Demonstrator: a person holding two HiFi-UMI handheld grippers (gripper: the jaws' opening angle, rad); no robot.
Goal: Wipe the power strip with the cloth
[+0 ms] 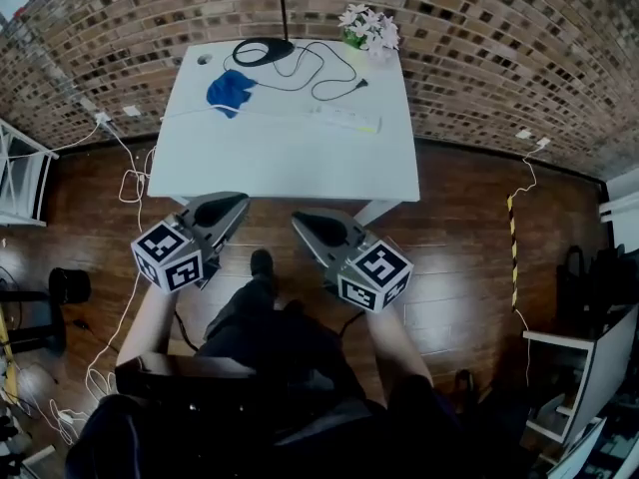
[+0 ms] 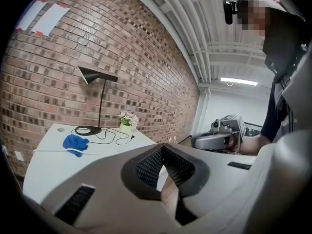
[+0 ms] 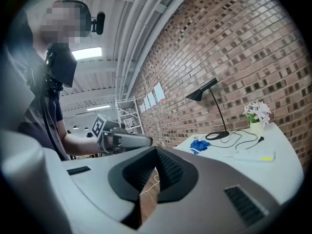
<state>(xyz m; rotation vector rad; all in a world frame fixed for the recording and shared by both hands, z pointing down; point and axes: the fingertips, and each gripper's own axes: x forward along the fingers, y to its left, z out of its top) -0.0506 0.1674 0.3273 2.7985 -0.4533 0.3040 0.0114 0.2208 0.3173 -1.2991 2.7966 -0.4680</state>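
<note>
A blue cloth (image 1: 230, 90) lies crumpled at the back left of the white table (image 1: 290, 158). The white power strip (image 1: 344, 119) lies to its right, toward the table's middle. Both grippers hover over the wooden floor, short of the table's near edge. My left gripper (image 1: 240, 201) and my right gripper (image 1: 300, 220) are shut, with nothing between their jaws. In the left gripper view the cloth (image 2: 75, 144) shows far ahead of the shut left gripper (image 2: 163, 147). The right gripper view shows the cloth (image 3: 200, 145) and the power strip (image 3: 251, 155) beyond the shut right gripper (image 3: 157, 151).
A black desk lamp (image 1: 264, 50) stands at the table's back edge, its black cord (image 1: 329, 73) looping across the top. A small pot of flowers (image 1: 369, 30) sits at the back right. A brick wall runs behind the table. White cables (image 1: 130, 183) lie on the floor at left.
</note>
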